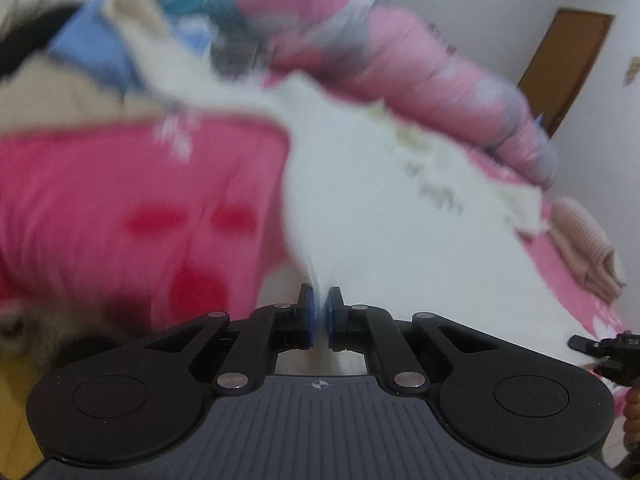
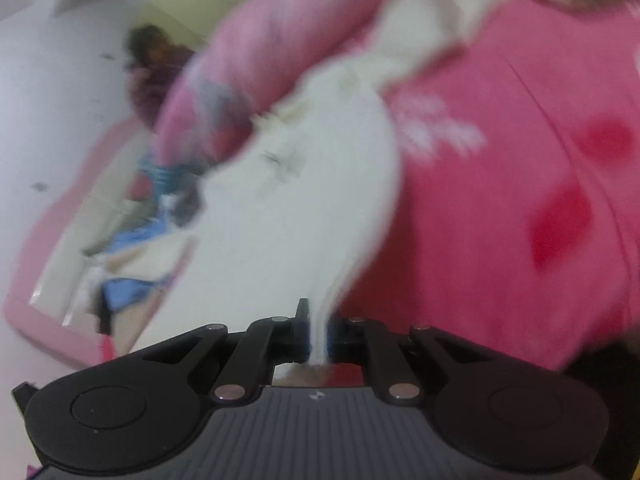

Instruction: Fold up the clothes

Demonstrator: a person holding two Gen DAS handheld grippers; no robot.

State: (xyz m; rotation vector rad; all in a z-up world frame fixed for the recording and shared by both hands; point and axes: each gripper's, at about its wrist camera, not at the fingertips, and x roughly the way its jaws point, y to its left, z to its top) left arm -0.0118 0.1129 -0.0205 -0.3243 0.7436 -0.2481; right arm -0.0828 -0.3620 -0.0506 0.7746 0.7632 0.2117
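Motion blur obscures fabric detail in both views. White garment (image 1: 360, 208), soft and limp, lies centre frame over the pink bedsheet (image 1: 100, 200). Left gripper (image 1: 319, 320) and right gripper (image 2: 319, 332) each clamp its edge.

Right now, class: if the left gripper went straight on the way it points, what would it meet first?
The white garment already pinched in the left gripper; it fills the line ahead. Beyond lies the rolled pink quilt, though blur leaves depth unclear.
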